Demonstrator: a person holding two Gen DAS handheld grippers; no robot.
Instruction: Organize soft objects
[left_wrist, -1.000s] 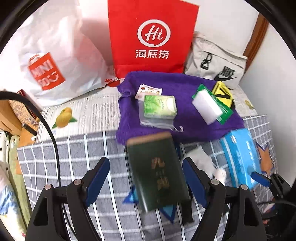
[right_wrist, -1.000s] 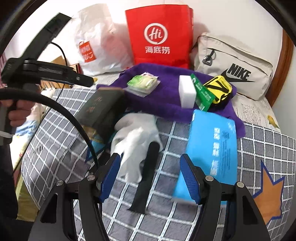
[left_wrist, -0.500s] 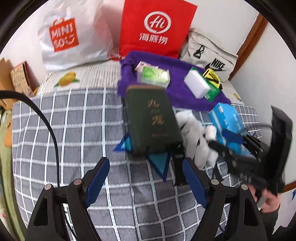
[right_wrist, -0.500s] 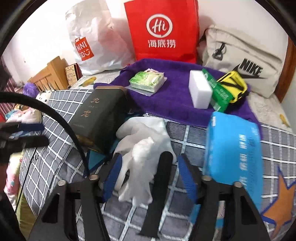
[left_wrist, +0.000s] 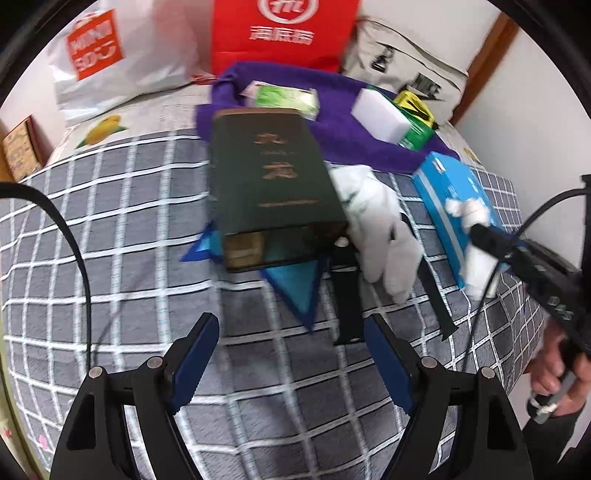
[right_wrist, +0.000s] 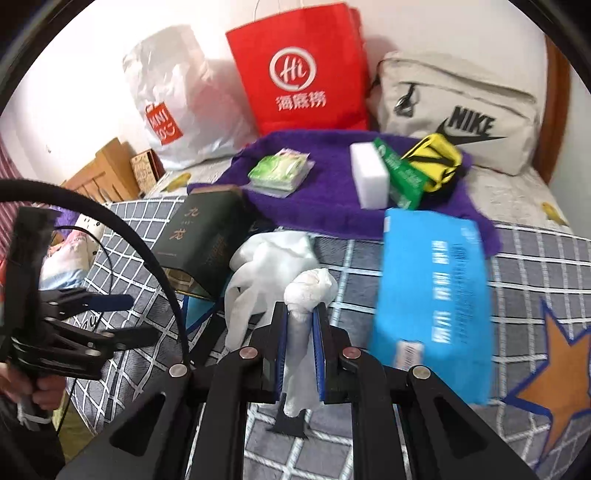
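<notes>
One thin white rubbery glove (right_wrist: 271, 258) is sprawling on the grey checked bedspread (right_wrist: 535, 258), limp and wrinkled, fingers flopping toward the camera. It's lying between the dark green book-shaped box (right_wrist: 207, 236) and the bright blue tissue pack (right_wrist: 432, 295), touching the box on one side. The right hand-held gripper (right_wrist: 300, 325) is closing its blue pads on a bunched-up bit of the glove, and that bit is poking out above the jaws like a little knot. From the left wrist view the same glove (left_wrist: 376, 221) is looking puffy and crumpled, partly draped over a black strap (left_wrist: 345, 295). The left hand-held gripper (left_wrist: 291, 347) is hanging over bare bedspread with jaws spread wide, nothing between them. Farther back, a purple towel (right_wrist: 332, 206) is carrying a white sponge block (right_wrist: 369, 177).
</notes>
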